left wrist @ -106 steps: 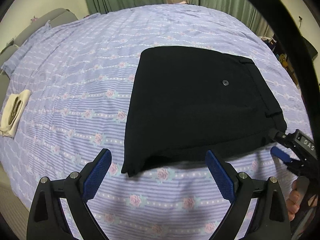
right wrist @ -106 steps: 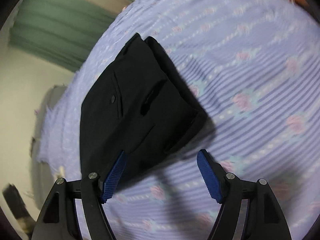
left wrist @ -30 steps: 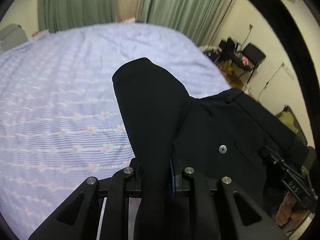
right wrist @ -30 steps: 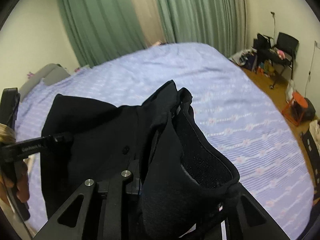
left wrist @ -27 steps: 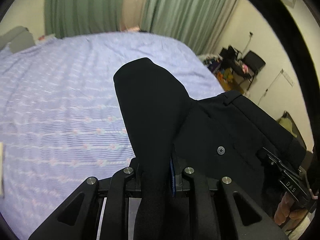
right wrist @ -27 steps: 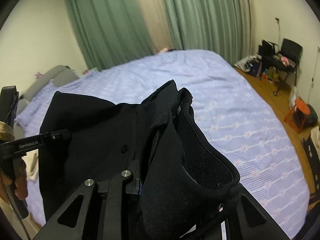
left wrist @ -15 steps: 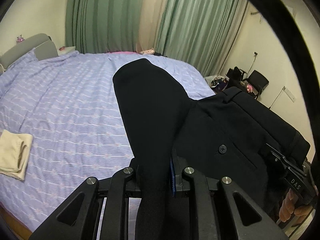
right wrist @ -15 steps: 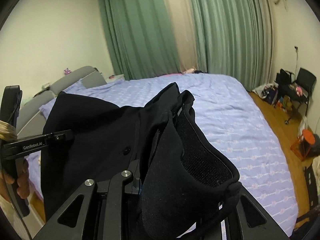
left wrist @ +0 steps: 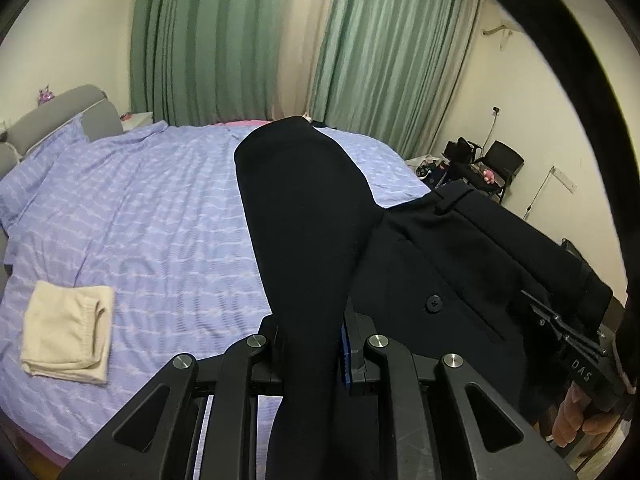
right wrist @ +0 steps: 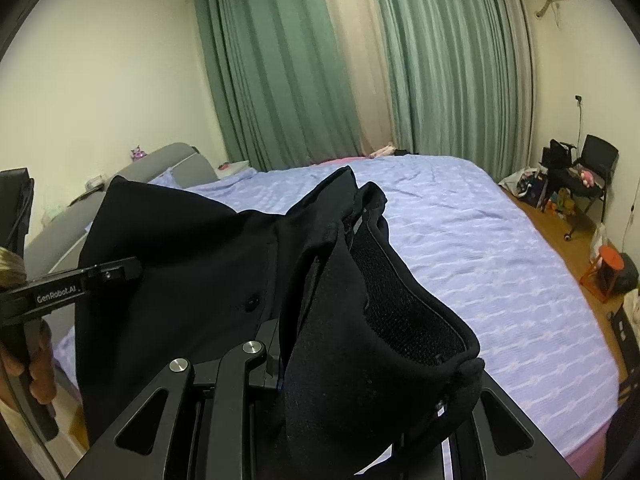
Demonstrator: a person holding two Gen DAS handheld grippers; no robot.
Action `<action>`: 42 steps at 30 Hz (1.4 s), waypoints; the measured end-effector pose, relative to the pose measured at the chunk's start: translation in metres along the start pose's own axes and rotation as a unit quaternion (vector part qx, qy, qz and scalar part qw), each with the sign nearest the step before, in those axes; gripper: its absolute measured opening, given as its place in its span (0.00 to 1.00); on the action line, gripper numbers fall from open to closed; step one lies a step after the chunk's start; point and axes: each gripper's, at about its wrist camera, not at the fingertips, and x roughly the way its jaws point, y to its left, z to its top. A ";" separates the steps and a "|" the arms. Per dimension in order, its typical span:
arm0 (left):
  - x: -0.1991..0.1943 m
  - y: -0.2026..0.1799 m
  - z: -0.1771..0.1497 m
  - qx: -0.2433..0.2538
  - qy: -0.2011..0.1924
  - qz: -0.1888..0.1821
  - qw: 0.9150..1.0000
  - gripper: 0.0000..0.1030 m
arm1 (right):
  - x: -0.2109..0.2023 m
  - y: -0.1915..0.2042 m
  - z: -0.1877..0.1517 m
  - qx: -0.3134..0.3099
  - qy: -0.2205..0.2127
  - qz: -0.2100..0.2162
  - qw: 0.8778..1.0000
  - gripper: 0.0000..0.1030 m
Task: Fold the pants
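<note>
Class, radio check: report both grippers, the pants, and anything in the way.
Left gripper shut on black pants. Right gripper shut on waistband end, pants held above the bed. Folded cream cloth on the sheet, off to the side.

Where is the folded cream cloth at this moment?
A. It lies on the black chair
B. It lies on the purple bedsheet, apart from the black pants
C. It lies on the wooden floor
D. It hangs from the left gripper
B: the folded cream cloth lies flat on the purple bedsheet, while the black pants hang clamped in the left gripper.

Left gripper (left wrist: 316,344) and right gripper (right wrist: 320,360), fingers clamped on black cloth
</note>
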 end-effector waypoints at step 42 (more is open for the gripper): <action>-0.117 0.441 -0.103 -0.131 0.062 0.045 0.988 0.17 | 0.114 0.407 -0.073 -0.061 0.095 0.090 0.990 0.25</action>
